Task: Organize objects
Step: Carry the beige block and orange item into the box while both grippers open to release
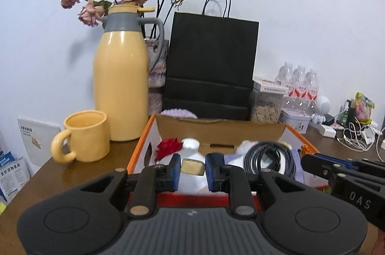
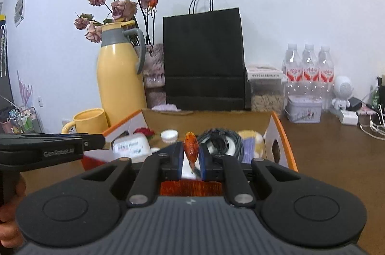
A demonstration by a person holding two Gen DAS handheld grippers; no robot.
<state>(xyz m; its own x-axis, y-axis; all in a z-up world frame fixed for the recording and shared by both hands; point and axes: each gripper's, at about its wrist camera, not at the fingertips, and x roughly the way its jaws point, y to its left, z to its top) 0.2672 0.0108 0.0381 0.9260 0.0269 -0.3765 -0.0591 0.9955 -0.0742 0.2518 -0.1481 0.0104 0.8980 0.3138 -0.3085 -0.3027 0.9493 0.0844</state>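
Lower centre of the left wrist view: the left hand-held gripper (image 1: 192, 167) pinches a small pale-yellow block (image 1: 191, 166) between its blue pads, held above the orange-rimmed cardboard box (image 1: 142, 141) on the worktop (image 1: 79, 173) — yellow mug (image 1: 83, 135) at left. Lower centre of the right wrist view: the right hand-held gripper (image 2: 191, 160) is clamped on an orange fish-shaped figure (image 2: 191, 147), also over the box.

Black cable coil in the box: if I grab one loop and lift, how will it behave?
The black cable coil looks loosely wound with no visible tie, so it probably sags and unwinds. It seems light. Loops could snag the striped cloth alongside.
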